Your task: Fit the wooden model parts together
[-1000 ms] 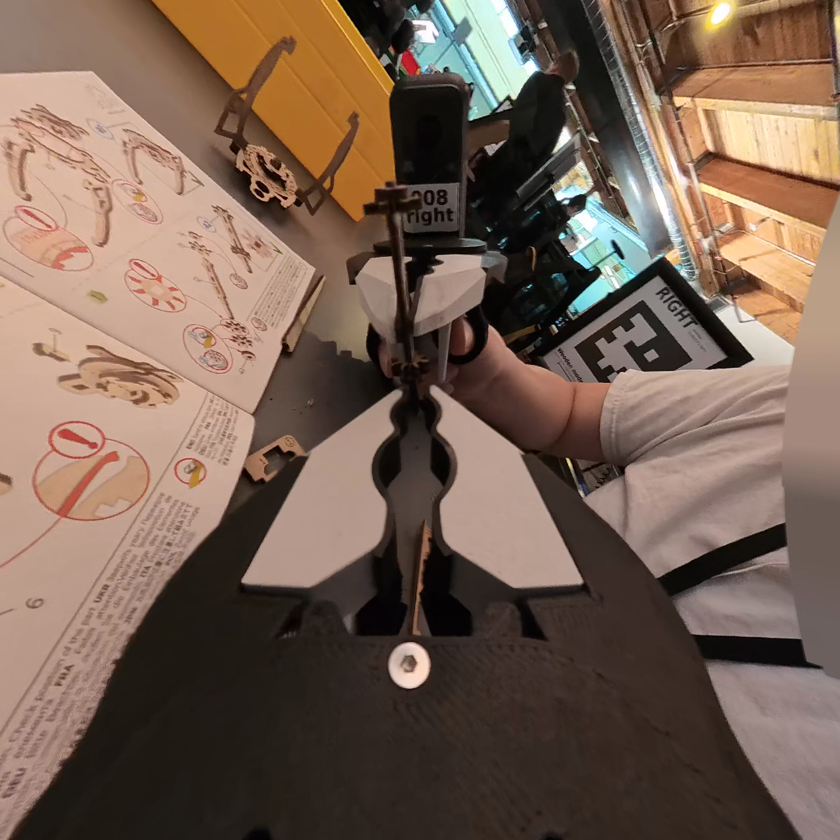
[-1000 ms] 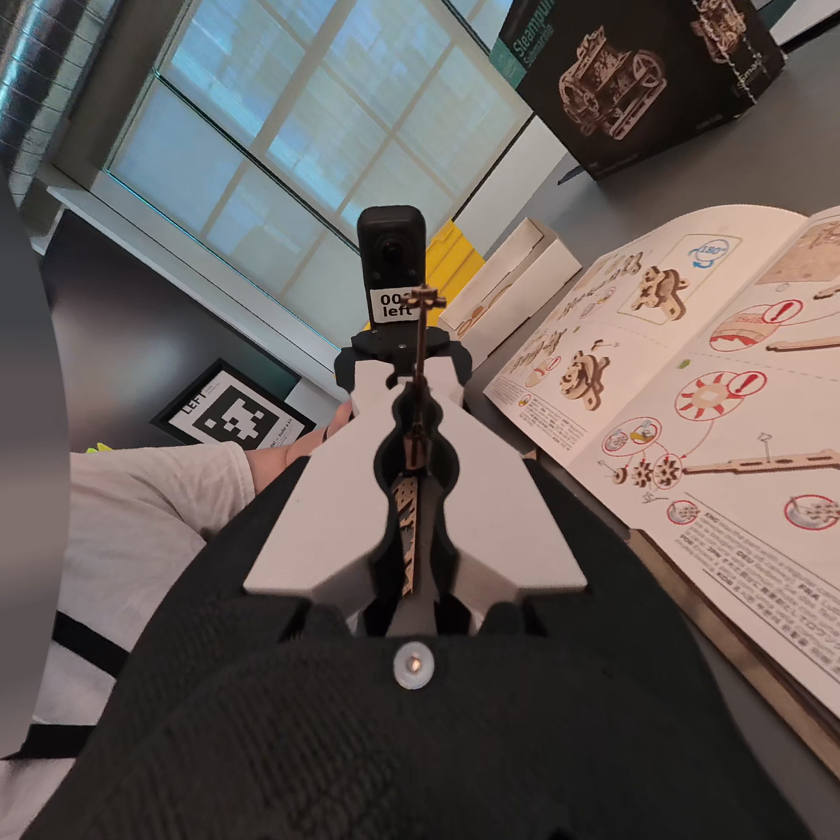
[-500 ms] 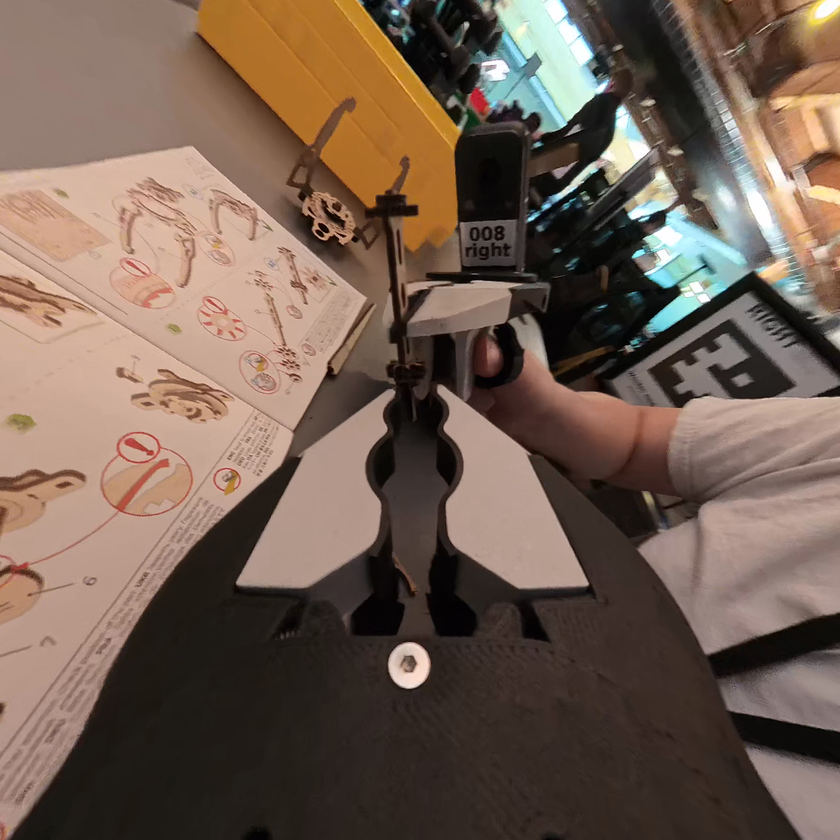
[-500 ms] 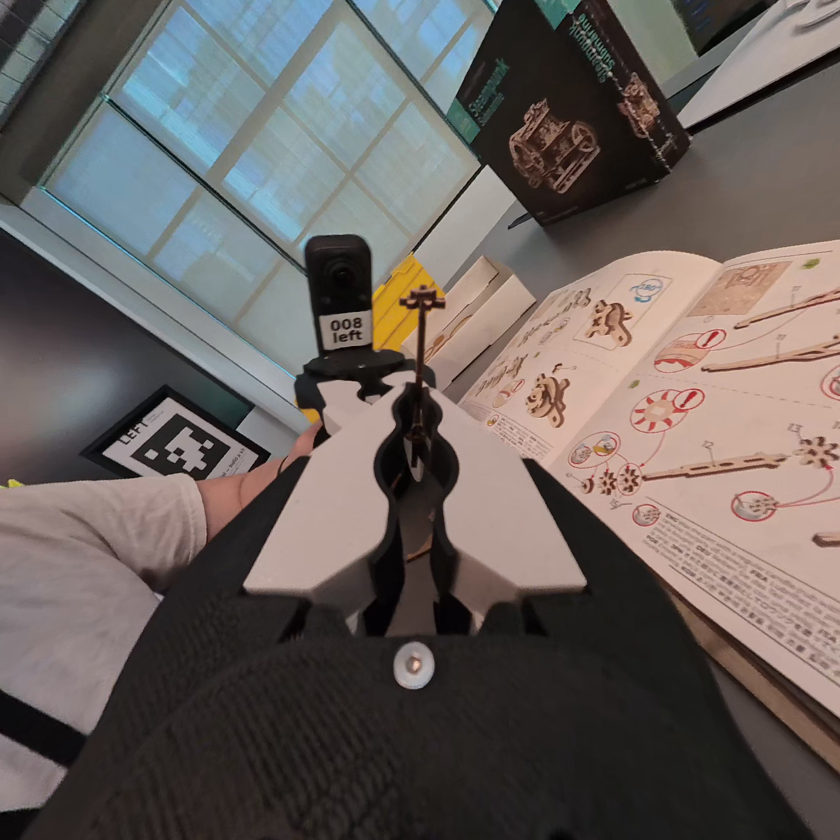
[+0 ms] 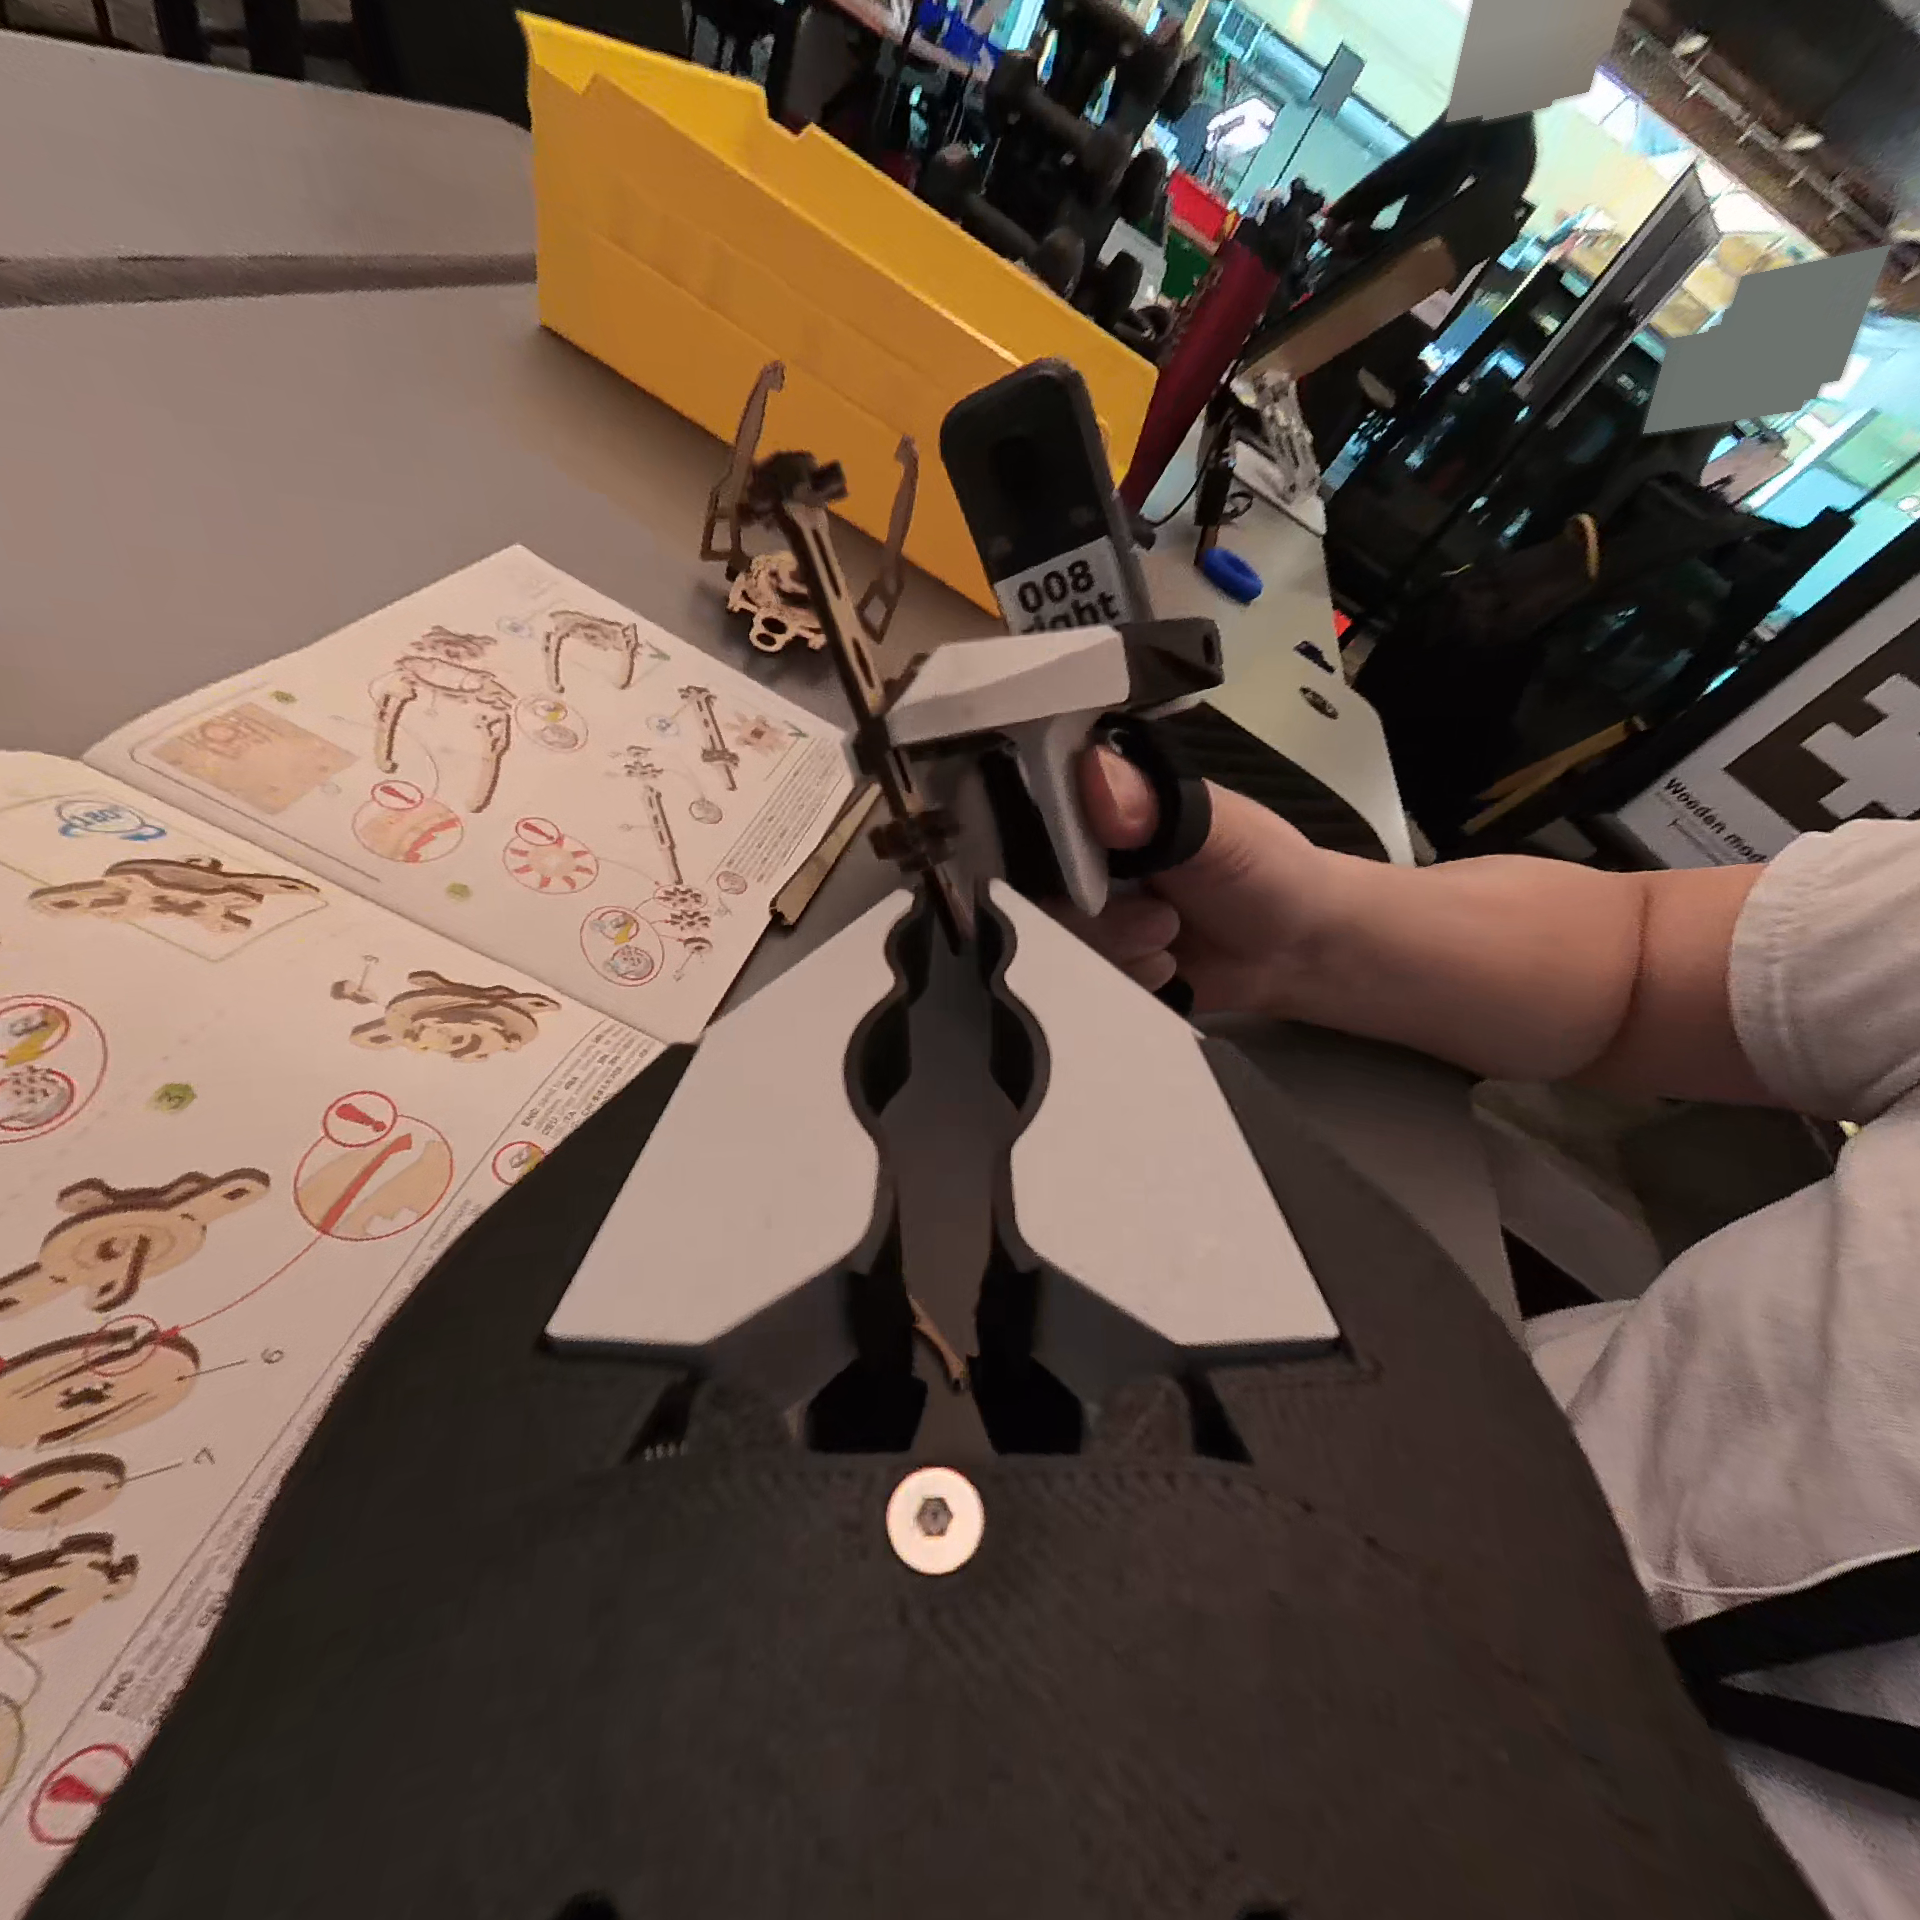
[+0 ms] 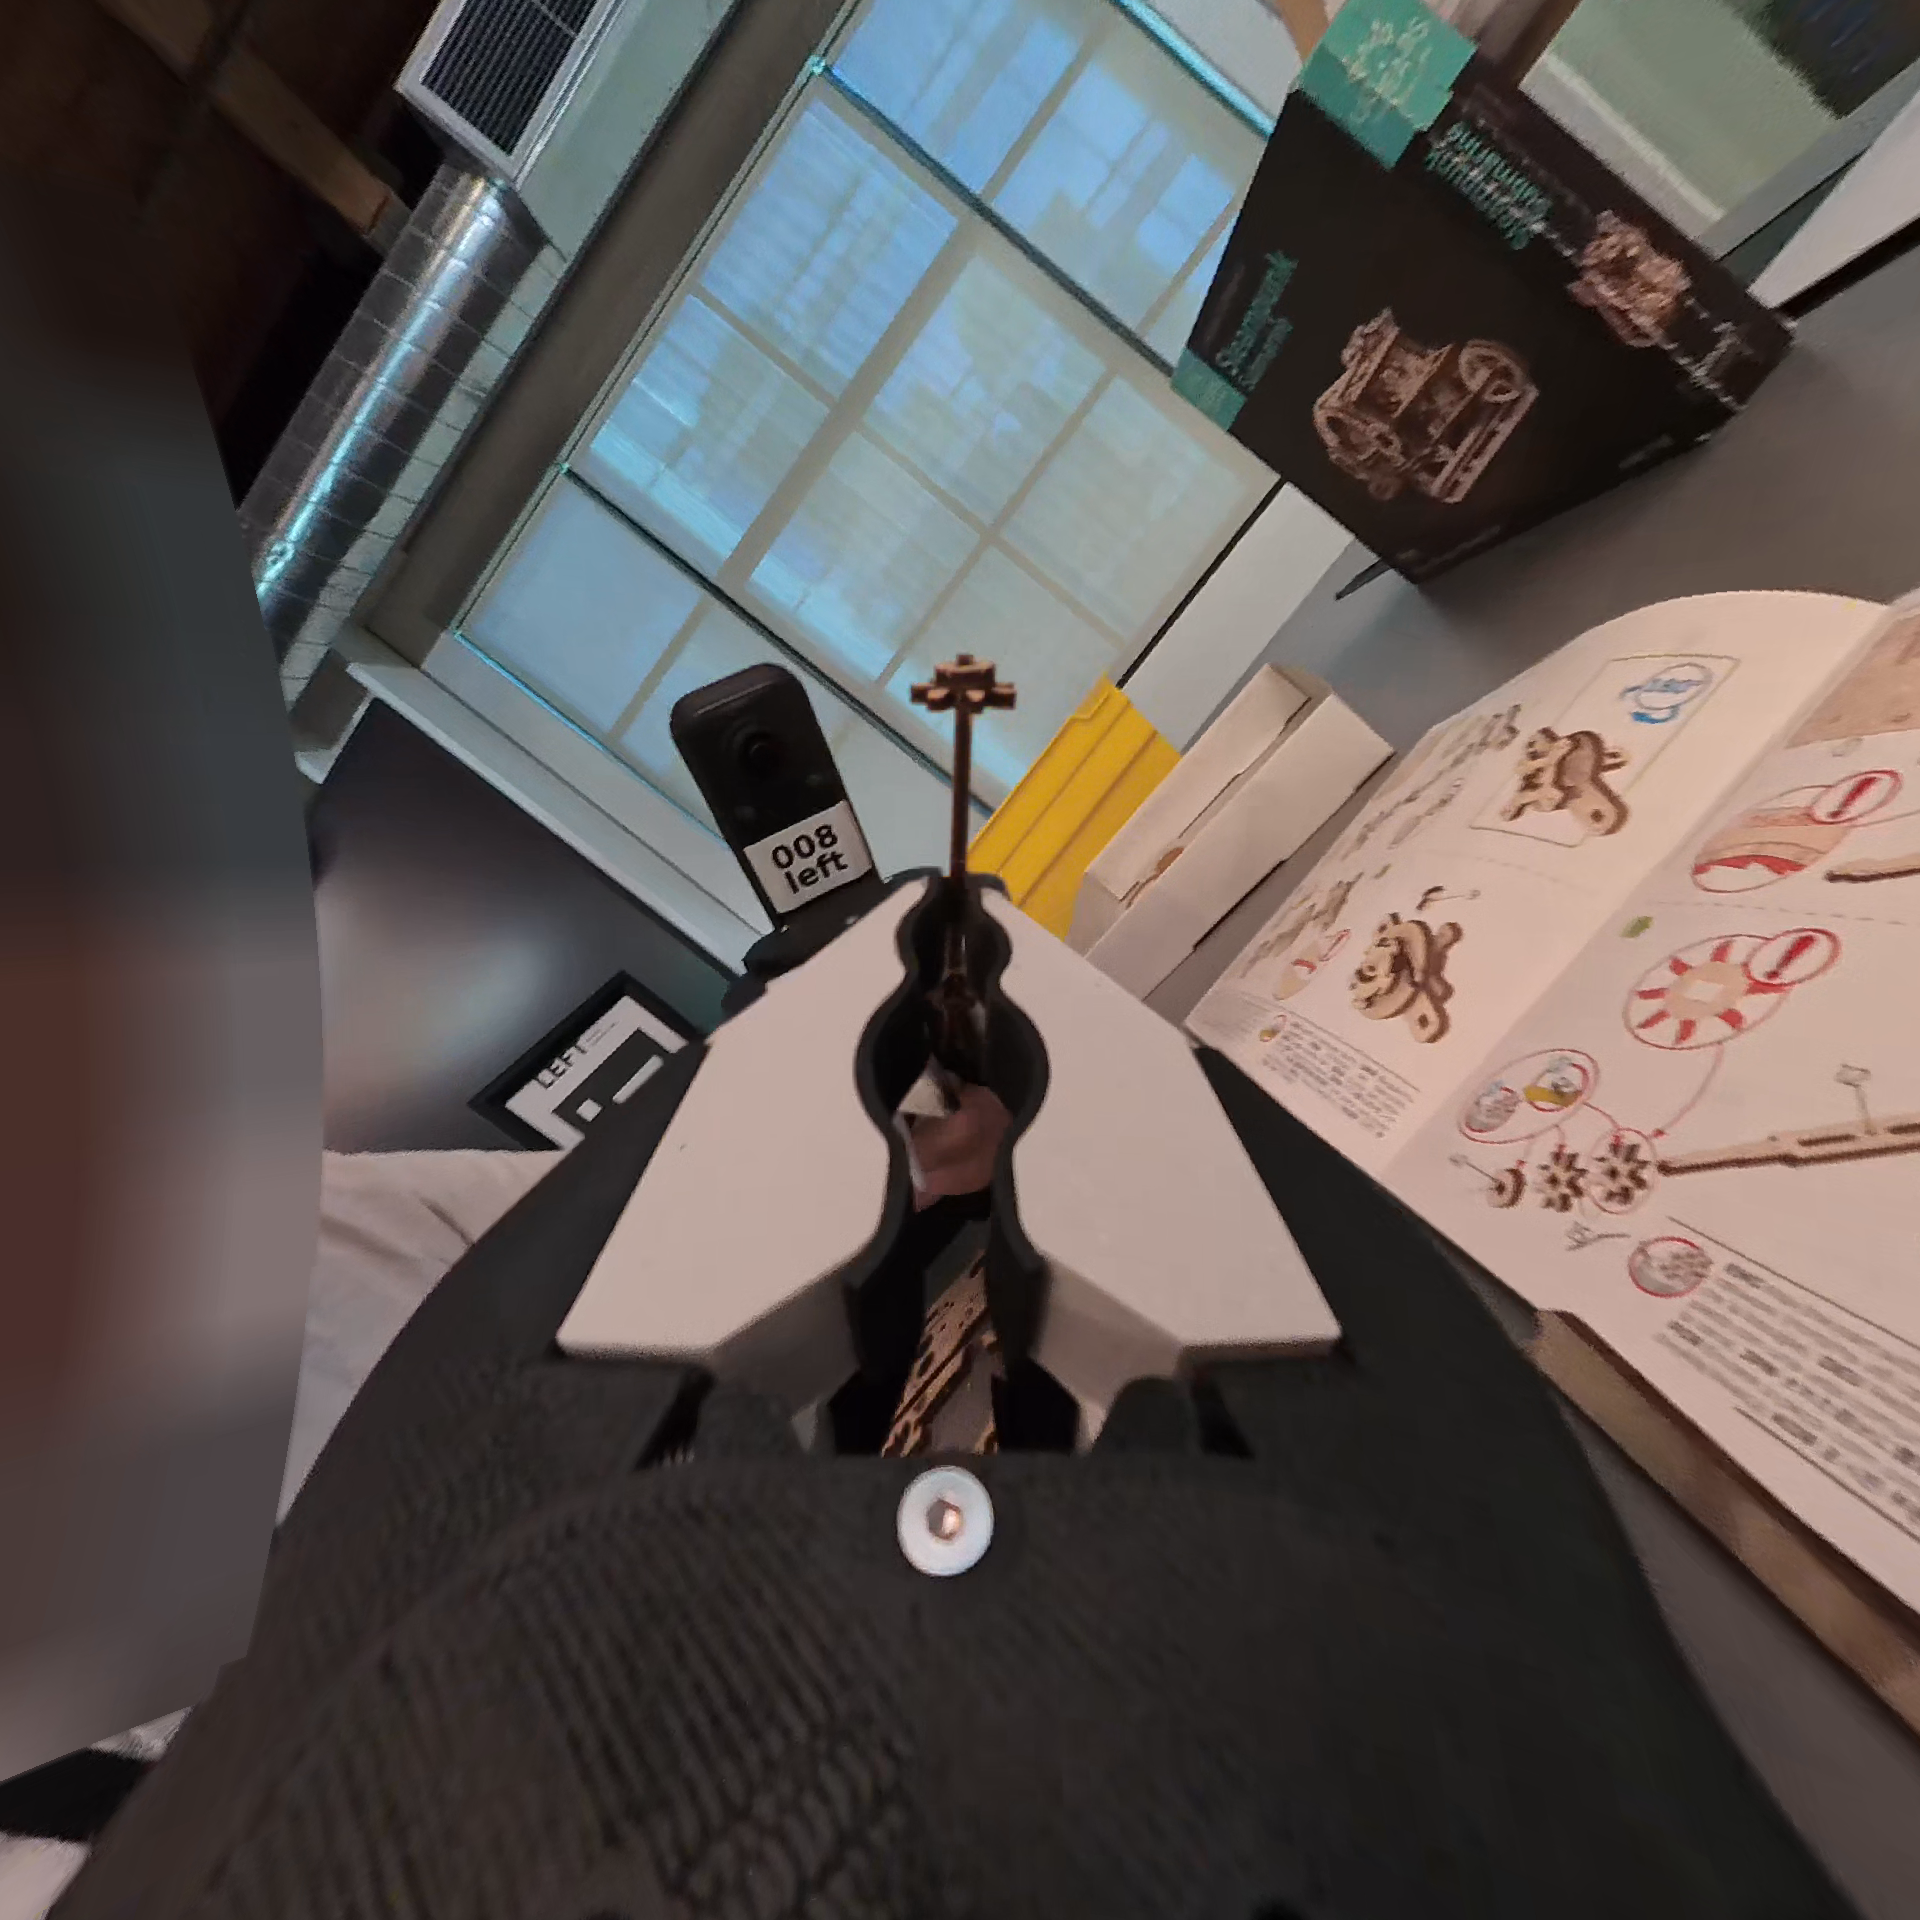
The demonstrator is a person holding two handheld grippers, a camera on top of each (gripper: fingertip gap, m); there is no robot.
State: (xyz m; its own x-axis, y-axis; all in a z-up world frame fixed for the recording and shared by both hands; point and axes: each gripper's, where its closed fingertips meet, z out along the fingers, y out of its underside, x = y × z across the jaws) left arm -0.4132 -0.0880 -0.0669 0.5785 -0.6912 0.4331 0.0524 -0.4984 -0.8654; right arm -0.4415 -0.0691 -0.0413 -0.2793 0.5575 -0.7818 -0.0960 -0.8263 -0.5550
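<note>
Wooden strip (image 5: 847,665) pinched by both grippers above the table.
Left wrist view: left gripper (image 5: 948,906) clamps its lower end, right gripper (image 5: 894,727) its middle. Right wrist view: right gripper (image 6: 958,883) closed on the strip (image 6: 961,790), beside the open manual (image 6: 1621,1039).

A grey tabletop (image 5: 260,436) runs toward a cluttered workshop floor with dark racks (image 5: 997,135), while a large gridded window (image 6: 883,416) glows pale blue beside a silver ventilation duct (image 6: 384,353) and a dark wall (image 6: 447,935).
</note>
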